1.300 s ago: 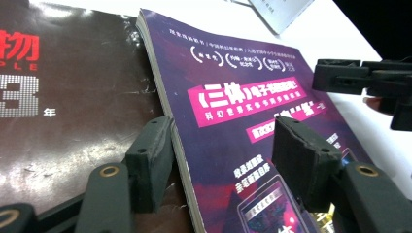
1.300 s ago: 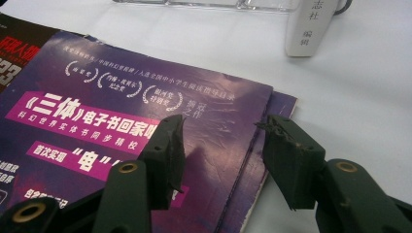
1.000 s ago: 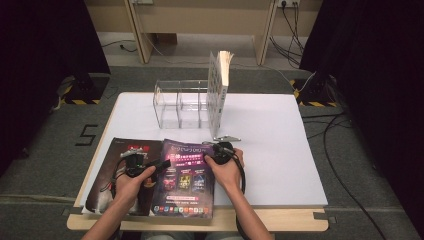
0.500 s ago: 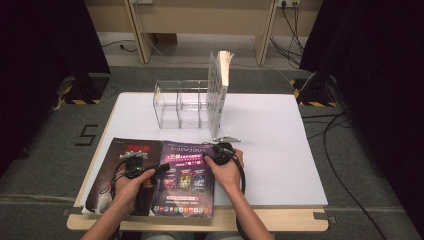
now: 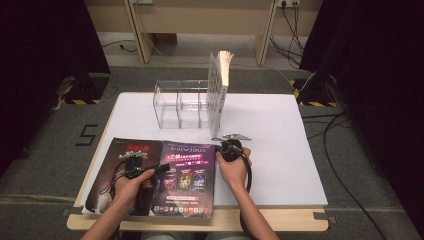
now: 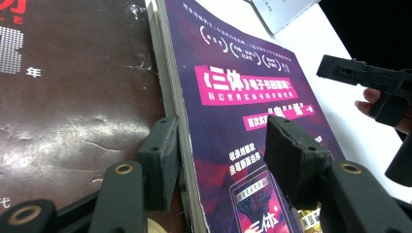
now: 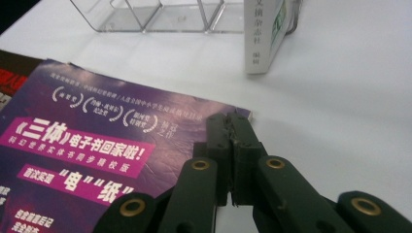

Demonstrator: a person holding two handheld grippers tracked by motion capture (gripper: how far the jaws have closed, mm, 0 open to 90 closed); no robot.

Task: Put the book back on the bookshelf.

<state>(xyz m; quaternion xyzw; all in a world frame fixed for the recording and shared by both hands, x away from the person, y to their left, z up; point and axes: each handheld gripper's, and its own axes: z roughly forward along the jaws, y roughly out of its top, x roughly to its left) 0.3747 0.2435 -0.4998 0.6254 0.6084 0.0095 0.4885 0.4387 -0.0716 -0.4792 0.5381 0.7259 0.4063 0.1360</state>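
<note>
One book [image 5: 220,90] stands racked at 12 o'clock; right gripper [image 7: 232,127], jaws just pressed together, pinches the purple magazine [image 5: 186,177]'s corner; left gripper [image 6: 221,155] straddles its spine, jaws spread.

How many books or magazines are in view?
3: purple magazine and dark magazine flat at the table's near-left; one book upright at the clear organizer's right end. More could be stacked underneath.

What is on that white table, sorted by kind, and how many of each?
Magazines lying flat: 2, a purple magazine and a dark brown magazine
Books standing upright: 1, a white book
Clear plastic racks: 1, the rack
Hand-held grippers: 2, the left gripper and the right gripper
Total: 6
</note>
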